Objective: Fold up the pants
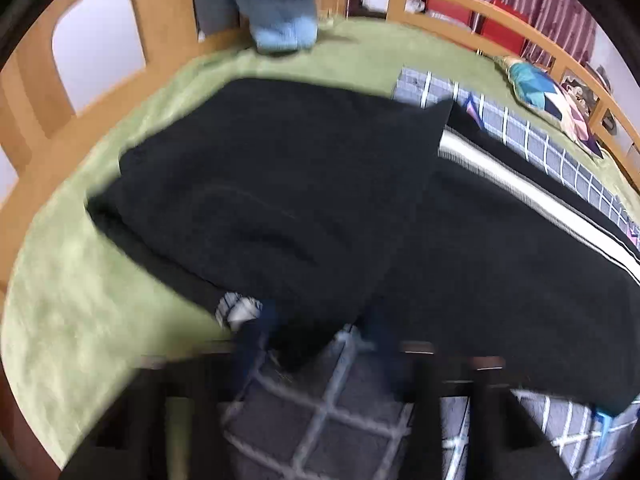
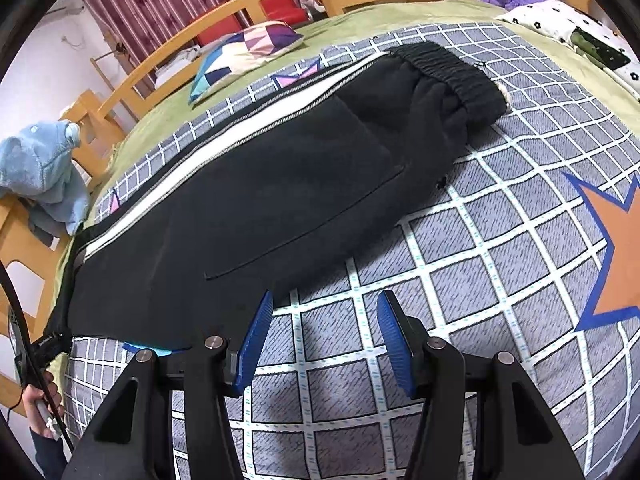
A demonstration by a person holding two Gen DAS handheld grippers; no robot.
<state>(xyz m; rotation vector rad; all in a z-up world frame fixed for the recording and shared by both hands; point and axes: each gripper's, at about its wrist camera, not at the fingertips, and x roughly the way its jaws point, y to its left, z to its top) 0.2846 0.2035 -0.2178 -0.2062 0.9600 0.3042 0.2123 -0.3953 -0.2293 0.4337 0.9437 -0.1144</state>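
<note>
One pair of pants (image 2: 256,184) lies on quilt (image 2: 500,240).

left hand-held gripper (image 1: 312,332) blurred; grip on pants (image 1: 280,184) unclear.

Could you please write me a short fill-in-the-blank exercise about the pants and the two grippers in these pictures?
1. The black pants lie on a ____ blanket.
2. The right gripper hovers with its jaws ____.
3. The left gripper pinches the pants by their ____ end.
4. The plush toy on the bed frame is ____ in colour.

Missing words: checked; open; leg; blue
</note>
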